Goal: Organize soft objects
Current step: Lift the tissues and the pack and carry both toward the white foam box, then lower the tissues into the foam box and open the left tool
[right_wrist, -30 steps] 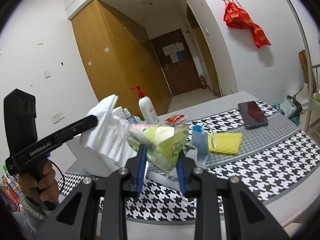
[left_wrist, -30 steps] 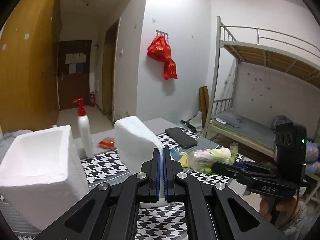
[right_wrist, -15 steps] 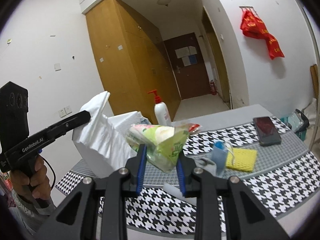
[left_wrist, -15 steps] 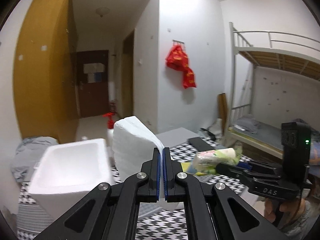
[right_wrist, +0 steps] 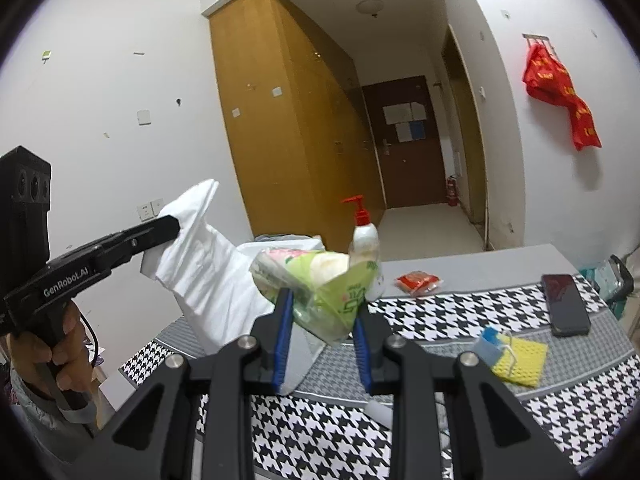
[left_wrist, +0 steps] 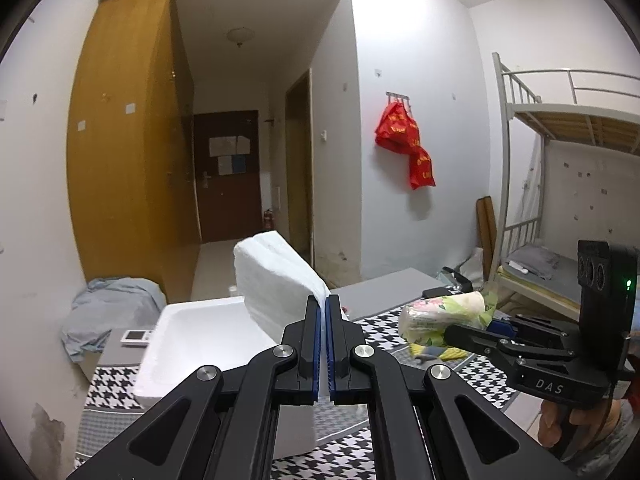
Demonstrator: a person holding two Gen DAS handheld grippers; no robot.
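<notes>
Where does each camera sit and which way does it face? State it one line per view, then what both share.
Left wrist: on the left gripper, facing the doorway; jaws shut on white folded cloth; right gripper and hand at right.
Right wrist: on the right gripper, facing the doorway; jaws holding green tissue pack; left gripper and hand at left.
Shared: cloth, pack, foam box, red bags.

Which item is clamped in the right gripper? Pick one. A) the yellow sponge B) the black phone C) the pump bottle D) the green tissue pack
D: the right gripper pinches the green tissue pack between its blue pads, while the sponge, phone and pump bottle sit on the table.
</notes>
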